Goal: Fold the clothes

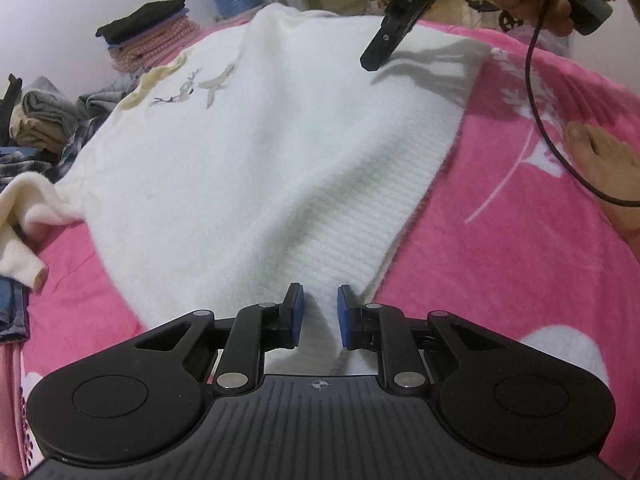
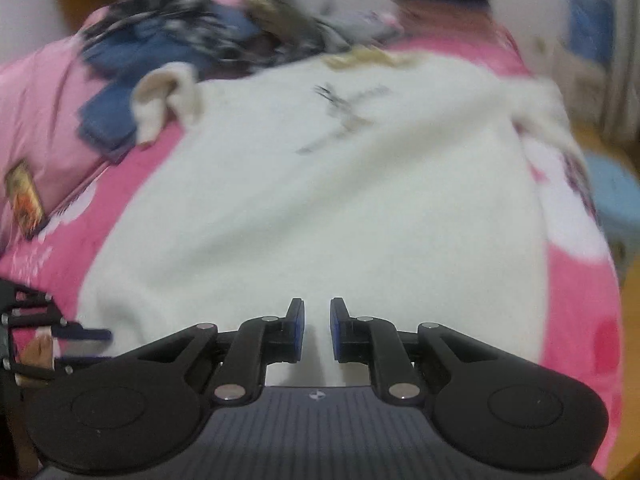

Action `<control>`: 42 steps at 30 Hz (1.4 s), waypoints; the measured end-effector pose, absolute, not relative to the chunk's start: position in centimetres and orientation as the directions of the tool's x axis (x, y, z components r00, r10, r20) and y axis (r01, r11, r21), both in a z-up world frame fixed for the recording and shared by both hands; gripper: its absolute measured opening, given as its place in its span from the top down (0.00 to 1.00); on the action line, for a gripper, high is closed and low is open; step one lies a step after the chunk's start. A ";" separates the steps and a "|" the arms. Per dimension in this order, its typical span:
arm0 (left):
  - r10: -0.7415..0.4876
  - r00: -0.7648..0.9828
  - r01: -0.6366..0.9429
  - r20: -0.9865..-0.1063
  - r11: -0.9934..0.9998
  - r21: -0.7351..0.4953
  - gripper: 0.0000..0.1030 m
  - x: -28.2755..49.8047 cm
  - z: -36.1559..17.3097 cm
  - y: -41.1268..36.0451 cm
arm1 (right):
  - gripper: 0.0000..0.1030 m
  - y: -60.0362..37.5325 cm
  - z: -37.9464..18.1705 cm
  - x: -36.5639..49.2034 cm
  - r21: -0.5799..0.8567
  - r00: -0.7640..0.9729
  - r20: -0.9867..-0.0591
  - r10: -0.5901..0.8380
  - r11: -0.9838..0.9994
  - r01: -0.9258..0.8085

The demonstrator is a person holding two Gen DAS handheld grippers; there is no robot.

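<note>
- Sweater [image 1: 248, 152], white and fluffy with a small deer print, lies spread flat across the middle of the pink blanket [image 1: 500, 248] that covers the bed; its ribbed hem points toward the near edge.
- It looks soft, light and limp, so it should drape and sag when lifted, and the fuzzy knit should give good grip; nothing fragile.
- Best holds, I judge, are the two hem corners or the shoulder seams, pinching both layers together.
- Left gripper [image 1: 320, 312] hovers over the hem with jaws narrowly parted, fabric showing between them but not visibly pinched.
- Right gripper [image 2: 318, 330] is likewise slightly parted above the sweater's near part, holding nothing; that view is blurred.
- One cream sleeve [image 1: 24, 216] trails off toward the left edge.
- Unfolded clothes [image 1: 44, 120] crowd the far left corner beside a folded stack [image 1: 148, 36].
- A bare foot [image 1: 604, 160] rests by the right edge; open blanket lies to the right.
</note>
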State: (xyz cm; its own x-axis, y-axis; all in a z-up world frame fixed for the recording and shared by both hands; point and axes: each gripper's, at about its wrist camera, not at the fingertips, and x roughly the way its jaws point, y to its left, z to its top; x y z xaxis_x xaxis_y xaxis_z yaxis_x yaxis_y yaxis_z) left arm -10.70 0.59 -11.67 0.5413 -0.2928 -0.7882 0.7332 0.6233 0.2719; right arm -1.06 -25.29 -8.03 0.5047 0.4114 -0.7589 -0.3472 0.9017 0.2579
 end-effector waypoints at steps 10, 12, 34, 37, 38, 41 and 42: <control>-0.274 0.549 0.718 -0.790 0.638 0.278 0.84 -11.2 -11.6 0.6 | 0.90 -20.3 -10.9 5.0 0.097 0.570 -0.776 0.272 0.943 -0.318; -0.273 0.550 0.718 -0.789 0.637 0.280 0.84 -11.1 -11.6 0.6 | 0.90 -20.6 -10.9 5.8 0.106 0.589 -0.768 0.252 0.956 -0.272; -0.291 0.556 0.716 -0.779 0.644 0.271 0.83 -11.0 -12.0 1.3 | 0.85 -17.5 -9.3 8.2 0.319 0.521 -0.745 0.416 0.909 -0.269; -0.296 0.555 0.714 -0.777 0.649 0.263 0.83 -11.0 -11.9 1.4 | 0.78 -20.0 -7.8 4.9 0.352 0.494 -0.728 0.475 0.878 -0.326; -0.297 0.554 0.714 -0.778 0.650 0.261 0.83 -11.0 -11.9 1.4 | 0.78 -20.6 -7.4 3.9 0.347 0.482 -0.731 0.483 0.871 -0.347; -0.296 0.555 0.712 -0.778 0.653 0.259 0.82 -10.9 -11.9 1.4 | 0.78 -21.7 -6.4 0.1 0.322 0.425 -0.753 0.501 0.845 -0.426; -0.295 0.556 0.710 -0.777 0.655 0.258 0.82 -11.0 -11.9 1.4 | 0.78 -22.2 -6.2 -0.9 0.313 0.415 -0.760 0.500 0.842 -0.440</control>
State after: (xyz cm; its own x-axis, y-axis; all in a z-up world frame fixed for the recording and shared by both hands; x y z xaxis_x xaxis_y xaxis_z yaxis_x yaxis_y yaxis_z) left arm -10.95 1.41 -11.85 0.5555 -0.2952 -0.7774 0.7097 0.6554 0.2583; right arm -0.87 -22.23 -6.23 0.4148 0.4998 -0.7603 -0.4403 0.8415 0.3129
